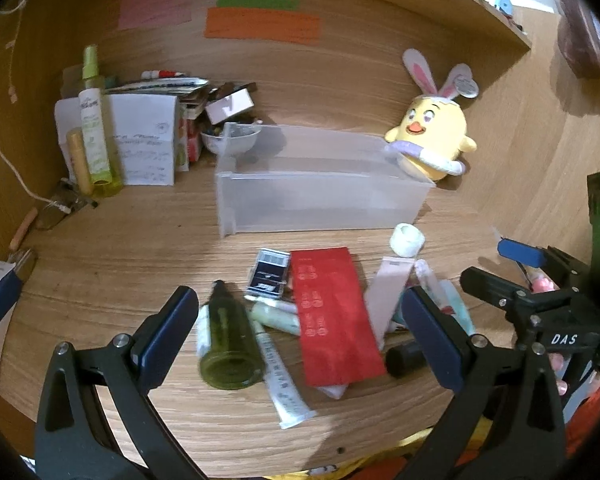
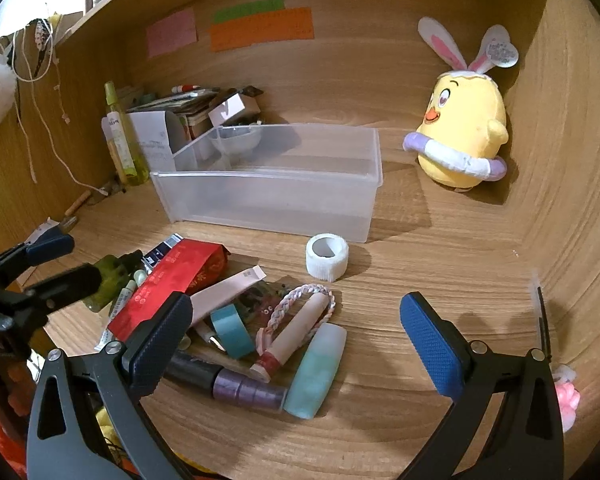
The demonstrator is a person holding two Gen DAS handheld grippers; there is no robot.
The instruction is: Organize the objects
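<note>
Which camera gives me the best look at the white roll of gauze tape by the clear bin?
The right wrist view: the white roll of gauze tape lies unobstructed near centre, its hollow core visible, just in front of the clear plastic bin. The left wrist view shows the roll smaller and farther right, beside the pale pink box.

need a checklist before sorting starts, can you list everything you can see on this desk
clear plastic bin: 1, translucent, mid-desk, looks empty
plush chick: 1, yellow with bunny ears, right of bin by the wall
gauze roll: 1, white, in front of bin
red packet: 1, red, in the pile
green bottle: 1, olive, lying at pile's left
teal tape roll: 1, teal, in pile
mint tube: 1, pale green, pile's right edge
braided band: 1, pink-white, in pile
spray bottle: 1, yellow-green, upright back left
sticky notes: 3, pink, green, orange, back wall
left gripper: 1, black with blue pads, open over pile
right gripper: 1, same, open
</note>
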